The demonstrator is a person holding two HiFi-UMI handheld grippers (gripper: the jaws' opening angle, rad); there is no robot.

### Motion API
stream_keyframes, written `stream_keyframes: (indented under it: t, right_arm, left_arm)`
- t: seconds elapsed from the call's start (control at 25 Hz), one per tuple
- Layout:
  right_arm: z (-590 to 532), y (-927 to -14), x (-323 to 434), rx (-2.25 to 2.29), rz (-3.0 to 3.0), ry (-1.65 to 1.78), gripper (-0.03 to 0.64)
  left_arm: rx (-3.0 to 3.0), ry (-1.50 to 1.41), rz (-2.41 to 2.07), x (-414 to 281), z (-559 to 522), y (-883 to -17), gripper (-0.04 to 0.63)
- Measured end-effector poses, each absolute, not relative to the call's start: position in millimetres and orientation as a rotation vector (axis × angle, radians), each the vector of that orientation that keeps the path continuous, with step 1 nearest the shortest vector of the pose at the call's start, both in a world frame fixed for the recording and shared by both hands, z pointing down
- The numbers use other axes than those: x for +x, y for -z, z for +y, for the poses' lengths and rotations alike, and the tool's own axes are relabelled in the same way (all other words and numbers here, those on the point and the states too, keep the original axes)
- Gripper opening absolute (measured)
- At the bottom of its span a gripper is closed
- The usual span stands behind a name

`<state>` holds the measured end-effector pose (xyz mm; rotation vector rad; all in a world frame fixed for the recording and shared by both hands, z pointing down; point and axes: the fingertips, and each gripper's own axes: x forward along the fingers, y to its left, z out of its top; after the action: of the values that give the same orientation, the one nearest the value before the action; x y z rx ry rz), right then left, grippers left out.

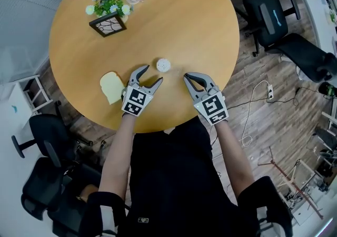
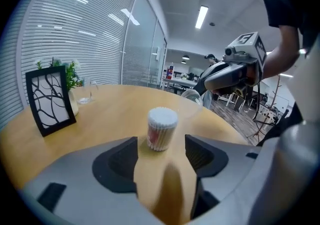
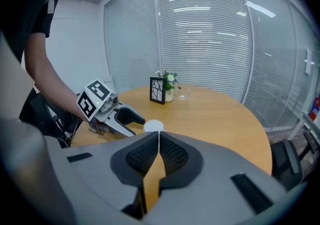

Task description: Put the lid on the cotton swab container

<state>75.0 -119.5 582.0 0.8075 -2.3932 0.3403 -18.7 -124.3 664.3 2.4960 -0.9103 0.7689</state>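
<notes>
Table [image 1: 174, 15]: cotton swab container [image 1: 164, 65] stands toward its 6 o'clock edge.
Left gripper [image 1: 153, 73]: jaws apart, empty, at the container's 7 o'clock.
Right gripper [image 1: 186, 76]: jaws together, apparently pinching the lid [image 2: 192, 98], at 4 o'clock.
Progress: container uncapped; capping remains.

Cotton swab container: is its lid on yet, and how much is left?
Nothing done: the cotton swab container stands uncovered. In hand: the right gripper seems to pinch the clear lid; the left gripper is open, just short of the container. Left: capping it.
</notes>
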Motion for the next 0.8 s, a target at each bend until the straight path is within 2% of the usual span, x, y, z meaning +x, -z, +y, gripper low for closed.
stream_keyframes:
  t: [0.12,0.28,0.8]
  right_arm:
    - [-118.3,-587.1,75.9,0.805,-2.385,-0.351,0.005]
    - [-113.6,-591.2,74.7,0.789,-2.380,-0.363,0.005]
    - [-111.5,-602.2,74.1,0.762,-2.368,-0.384,0.005]
  left_arm:
    - [2.517,-0.798,-0.850,-8.1,-126.4,-672.9,0.324]
    - [2.544,-0.808,-0.827,-1.3,-133.8,-676.1,0.343]
    - [2.593,-0.855,-0.794,8.3,-152.4,-682.3,0.345]
